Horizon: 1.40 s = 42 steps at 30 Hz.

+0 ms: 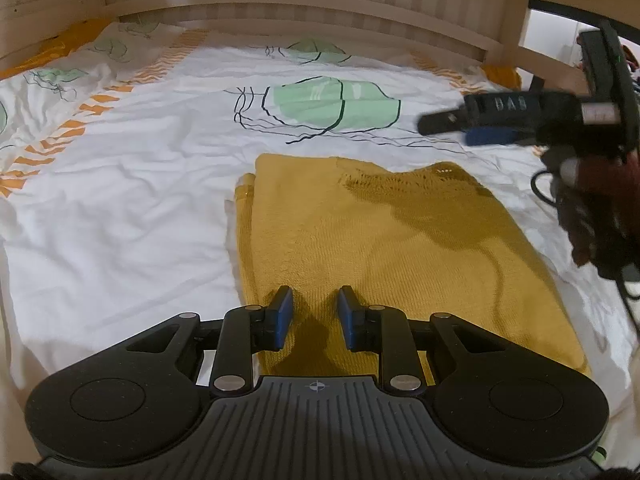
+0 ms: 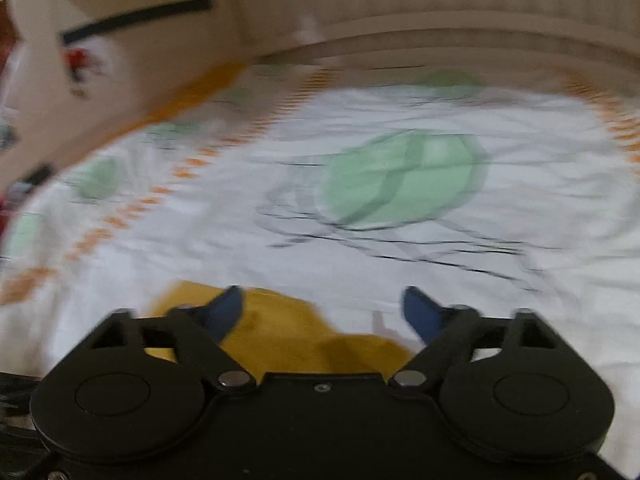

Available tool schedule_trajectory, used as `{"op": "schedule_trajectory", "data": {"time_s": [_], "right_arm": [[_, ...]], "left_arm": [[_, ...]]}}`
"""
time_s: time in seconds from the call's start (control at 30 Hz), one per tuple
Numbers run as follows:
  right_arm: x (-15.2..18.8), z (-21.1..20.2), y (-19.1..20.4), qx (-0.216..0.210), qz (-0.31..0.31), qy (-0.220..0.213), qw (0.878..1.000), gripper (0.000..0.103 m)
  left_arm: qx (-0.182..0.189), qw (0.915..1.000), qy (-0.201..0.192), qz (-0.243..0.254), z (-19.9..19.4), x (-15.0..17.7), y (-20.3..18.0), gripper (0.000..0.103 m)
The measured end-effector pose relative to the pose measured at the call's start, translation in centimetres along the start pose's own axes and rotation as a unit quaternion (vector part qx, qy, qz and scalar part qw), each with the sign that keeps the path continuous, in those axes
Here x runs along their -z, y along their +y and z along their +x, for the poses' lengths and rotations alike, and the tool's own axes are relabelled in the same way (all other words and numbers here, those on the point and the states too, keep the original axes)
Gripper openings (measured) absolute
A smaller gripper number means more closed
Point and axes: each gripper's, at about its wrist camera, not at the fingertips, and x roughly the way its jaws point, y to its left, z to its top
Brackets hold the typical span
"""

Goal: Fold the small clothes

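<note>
L gripper [image 1: 314, 312], jaws narrowly apart, gripping nothing, hovering over folded mustard-yellow knit garment [image 1: 384, 248] at frame bottom; R gripper [image 2: 322, 312] gaping wide, empty.

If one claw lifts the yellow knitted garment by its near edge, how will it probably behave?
The yellow knitted garment will probably hang floppy, since it lies flat and soft on the bedsheet. Its folded layers, visible at the left edge, may slide apart. The fuzzy knit should not be slippery, so the blue pads will likely hold it.
</note>
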Motion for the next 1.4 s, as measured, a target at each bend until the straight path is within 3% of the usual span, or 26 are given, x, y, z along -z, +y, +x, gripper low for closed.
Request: {"op": "schedule_trajectory", "data": {"time_s": [0.1, 0.4, 0.53, 0.73, 1.03, 1.27, 1.3, 1.37, 1.4], "right_arm": [[-0.4, 1.5, -0.1, -0.060, 0.025, 0.030, 0.997, 0.066], [-0.1, 5.9, 0.5, -0.066, 0.007, 0.110, 0.992, 0.065], [-0.1, 6.5, 0.0, -0.075, 0.014, 0.129, 0.989, 0.057], [-0.6, 7.0, -0.8, -0.068, 0.041, 0.121, 0.989, 0.058], [-1.4, 8.7, -0.6, -0.102, 0.050, 0.132, 0.985, 0.057], [-2.4, 10.2, 0.3, -0.078, 0.032, 0.122, 0.989, 0.058], [-2.5, 9.8, 0.4, -0.068, 0.028, 0.113, 0.991, 0.060], [-2.6, 8.6, 0.4, -0.052, 0.027, 0.088, 0.994, 0.079], [-2.6, 7.7, 0.4, -0.043, 0.028, 0.073, 0.996, 0.081]], "left_arm": [[0.002, 1.0000, -0.002, -0.001, -0.1, 0.1, 0.1, 0.025], [0.007, 0.9999, -0.006, -0.004, -0.2, 0.2, 0.4, 0.025], [0.009, 0.9999, -0.007, -0.005, -0.2, 0.2, 0.5, 0.025], [0.012, 0.9999, -0.008, -0.006, -0.2, 0.3, 0.6, 0.025], [0.014, 0.9998, -0.008, -0.010, -0.2, 0.2, 0.6, 0.025], [0.014, 0.9998, -0.006, -0.011, -0.2, 0.2, 0.6, 0.025], [0.014, 0.9998, -0.006, -0.010, -0.3, 0.2, 0.6, 0.025], [0.014, 0.9998, -0.004, -0.011, -0.2, 0.1, 0.6, 0.025], [0.013, 0.9998, -0.004, -0.011, -0.2, 0.1, 0.5, 0.025]]}}
